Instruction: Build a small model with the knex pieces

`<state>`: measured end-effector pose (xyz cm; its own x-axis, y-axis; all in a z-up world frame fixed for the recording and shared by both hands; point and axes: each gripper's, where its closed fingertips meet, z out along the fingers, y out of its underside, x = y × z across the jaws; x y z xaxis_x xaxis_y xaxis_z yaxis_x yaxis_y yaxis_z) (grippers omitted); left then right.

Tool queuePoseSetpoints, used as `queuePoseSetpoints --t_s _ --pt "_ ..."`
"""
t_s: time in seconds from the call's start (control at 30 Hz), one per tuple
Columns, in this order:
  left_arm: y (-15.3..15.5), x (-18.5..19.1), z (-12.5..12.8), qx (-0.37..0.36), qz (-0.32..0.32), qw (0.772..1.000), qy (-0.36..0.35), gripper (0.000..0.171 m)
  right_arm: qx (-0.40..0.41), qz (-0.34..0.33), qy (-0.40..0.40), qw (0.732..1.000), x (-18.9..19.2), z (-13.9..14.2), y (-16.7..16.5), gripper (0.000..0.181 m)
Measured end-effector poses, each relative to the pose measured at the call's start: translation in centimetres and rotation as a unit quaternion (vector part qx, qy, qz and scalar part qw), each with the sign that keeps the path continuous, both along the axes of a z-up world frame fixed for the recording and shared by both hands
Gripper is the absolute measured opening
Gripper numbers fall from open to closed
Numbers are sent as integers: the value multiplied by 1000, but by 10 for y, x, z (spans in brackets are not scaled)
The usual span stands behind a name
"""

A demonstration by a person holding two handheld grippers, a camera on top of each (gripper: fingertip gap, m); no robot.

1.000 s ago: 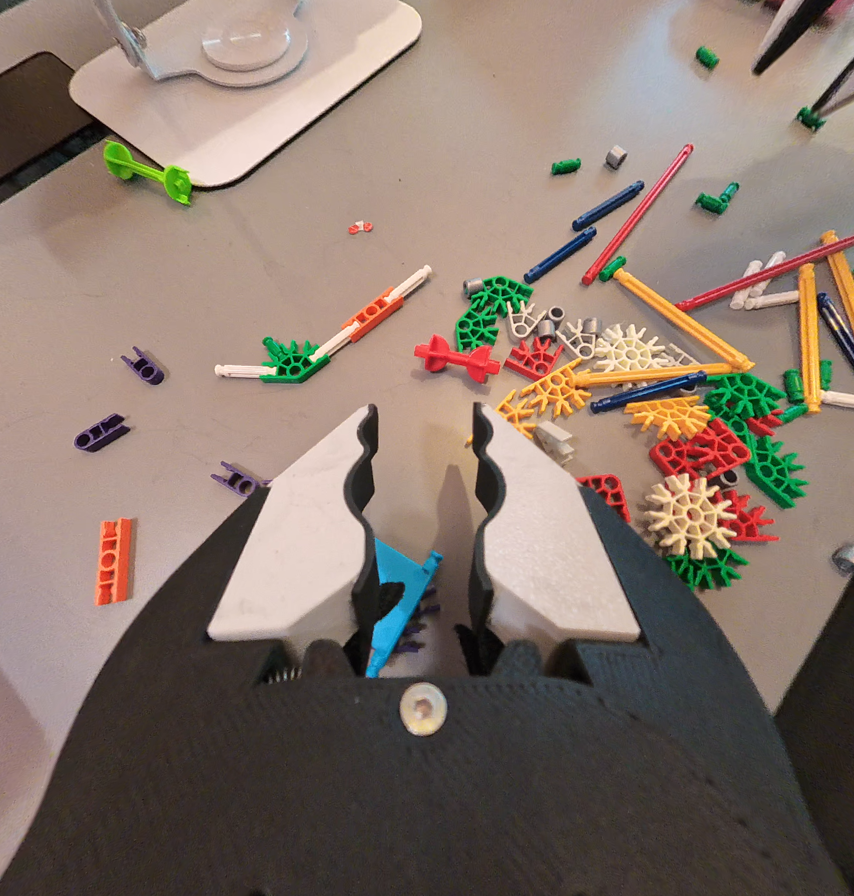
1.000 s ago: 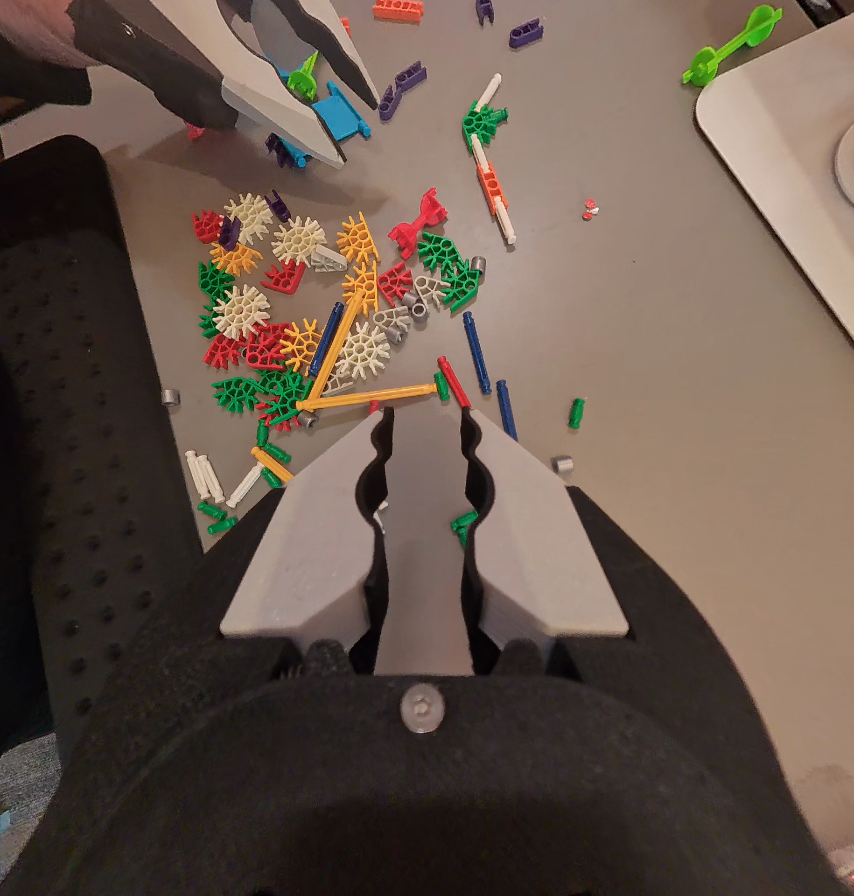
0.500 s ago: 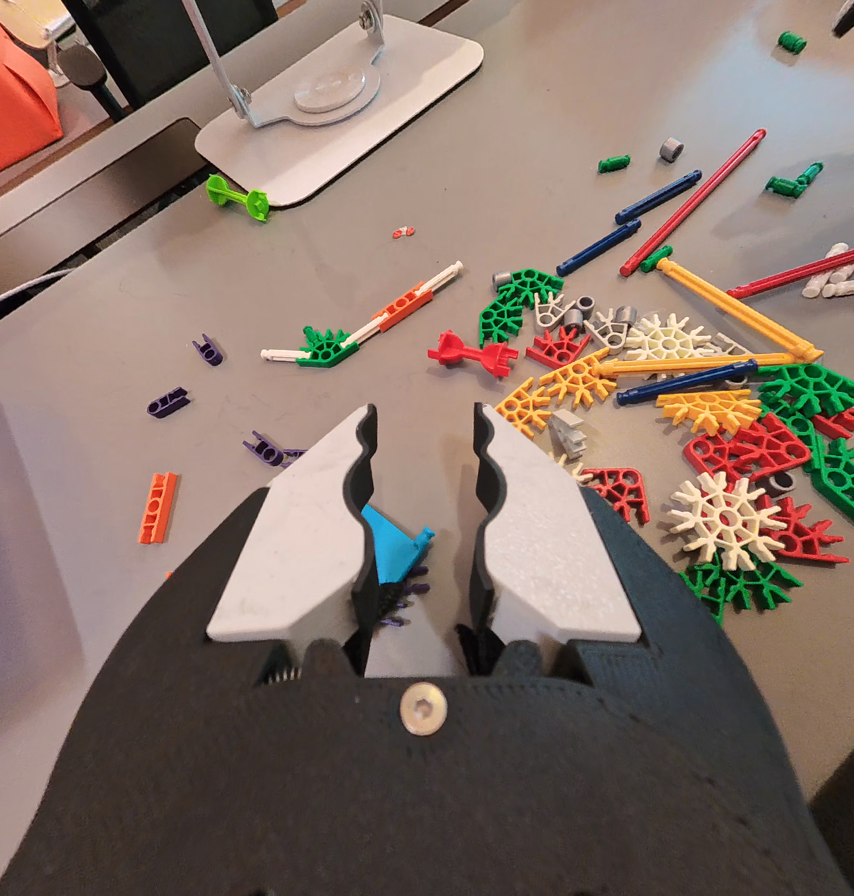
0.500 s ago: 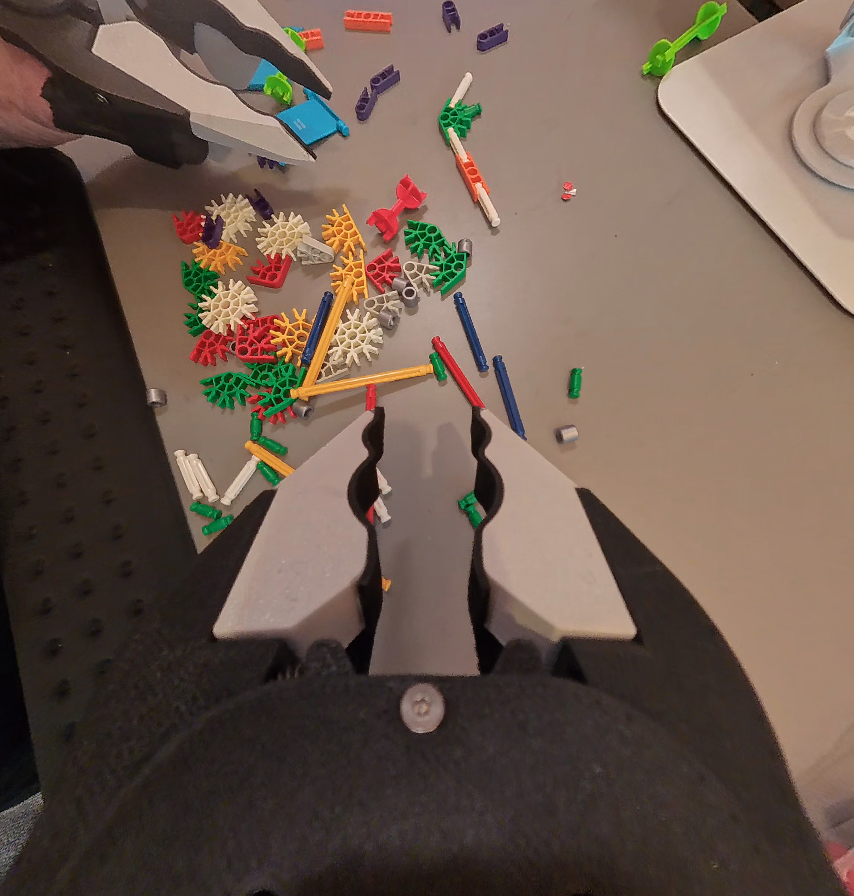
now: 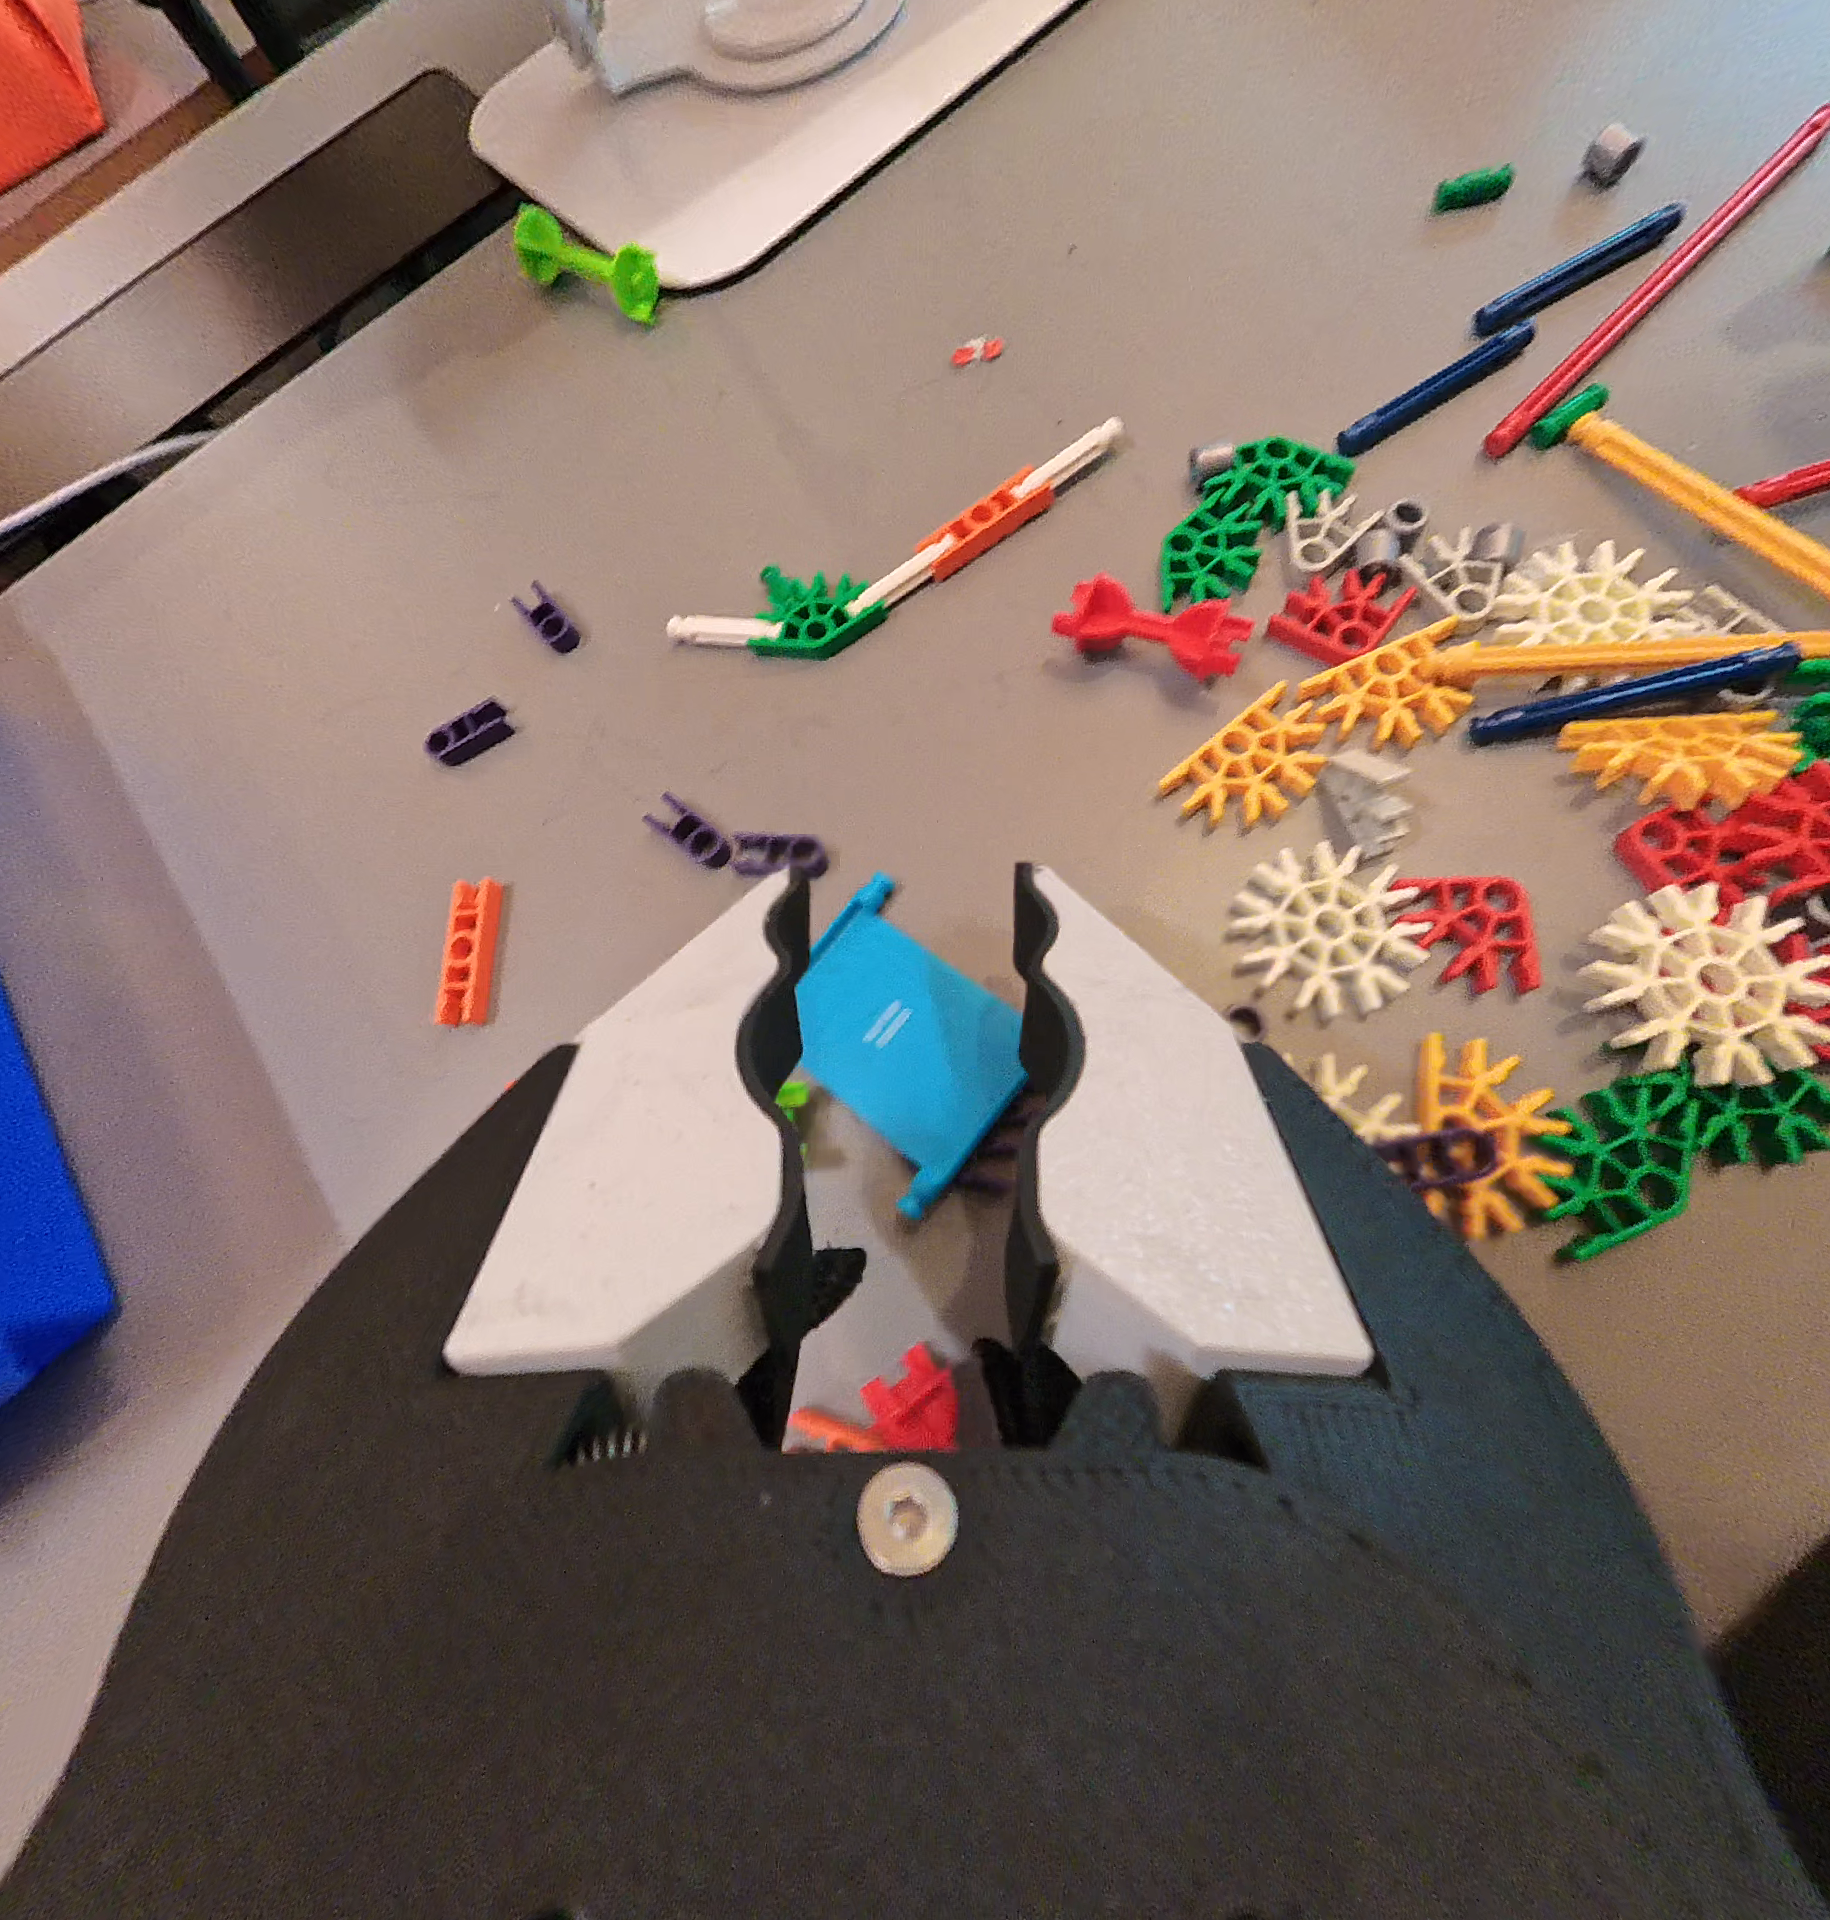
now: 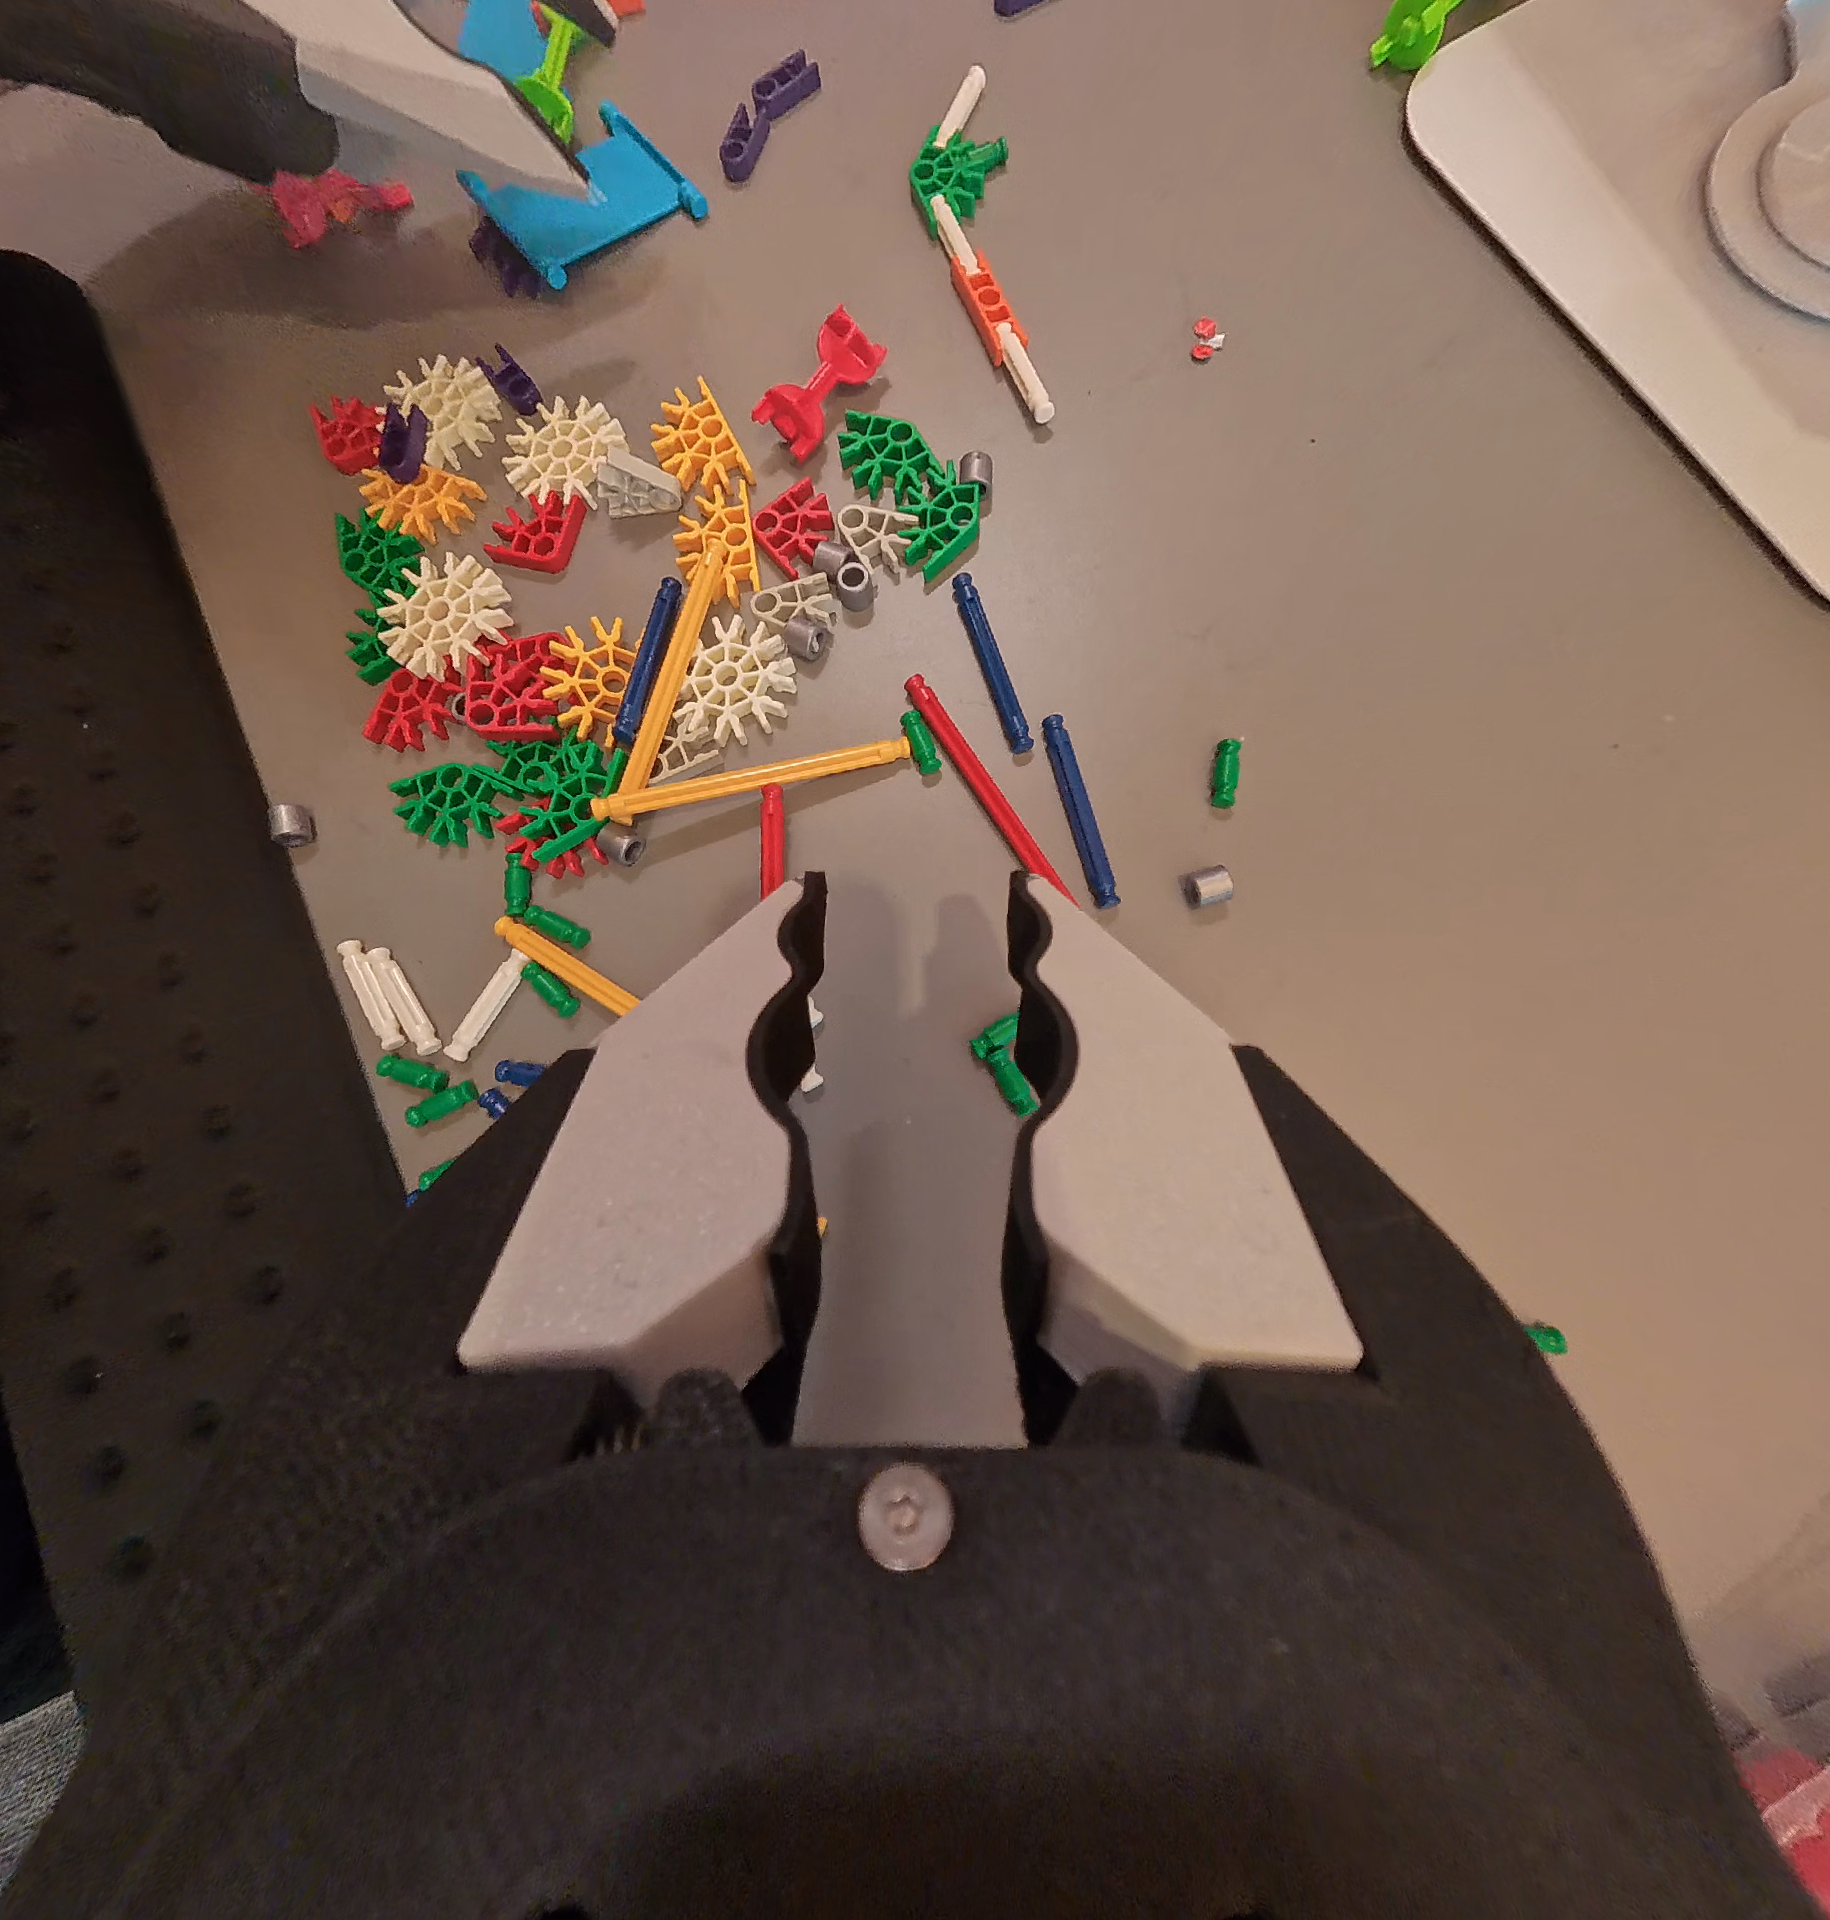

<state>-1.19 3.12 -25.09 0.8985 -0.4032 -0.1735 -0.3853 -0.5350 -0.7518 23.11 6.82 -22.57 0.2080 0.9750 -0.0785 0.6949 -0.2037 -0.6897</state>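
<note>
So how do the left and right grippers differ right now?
The left gripper frames a blue panel between its fingers; the right gripper frames only bare grey table. Purple clips lie just past the left gripper's tips, while a red rod and a blue rod lie past the right gripper's. Shared: both are open, with the same grey fingers on a black body.

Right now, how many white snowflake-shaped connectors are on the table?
4 white connectors in the pile: two at its far end, one on its left edge, one mid-pile beside the yellow rod. Others may be hidden.
</note>
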Motion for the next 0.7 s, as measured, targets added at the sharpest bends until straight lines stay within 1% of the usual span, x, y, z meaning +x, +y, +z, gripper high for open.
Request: queuePoseSetpoints --t_s 0.1,0.17,0.23,0.3,0.4,0.5,0.57,0.6,0.7 --pt "-2 -17 0 -11 10 1000 -3 35 -2 1 0 1000 -2 -2 -1 33" --pt "-6 -14 -2 -33 -4 999 -22 34 -5 5 3 1000 -5 -2 -3 33" --pt "-10 -1 -4 -56 -36 997 -37 35 -4 8 3 1000 -7 -1 -5 34" --pt "-12 11 -5 -62 -64 996 -27 34 -5 11 5 1000 -9 0 -8 34" --pt "-10 39 -7 -72 -109 991 -37 33 -8 15 10 1000 -13 1 -12 34" --pt "-2 59 -16 -84 -153 985 -12 33 -9 18 11 1000 -15 0 -15 34" --pt "2 65 -26 -105 -174 979 4 34 -10 18 12 1000 -16 0 -17 33" --pt "4 67 -30 -108 -184 977 13 32 -11 18 14 1000 -16 1 -17 34" --pt "0 79 -36 -139 -219 966 -15 26 -12 16 16 1000 -15 1 -19 34"
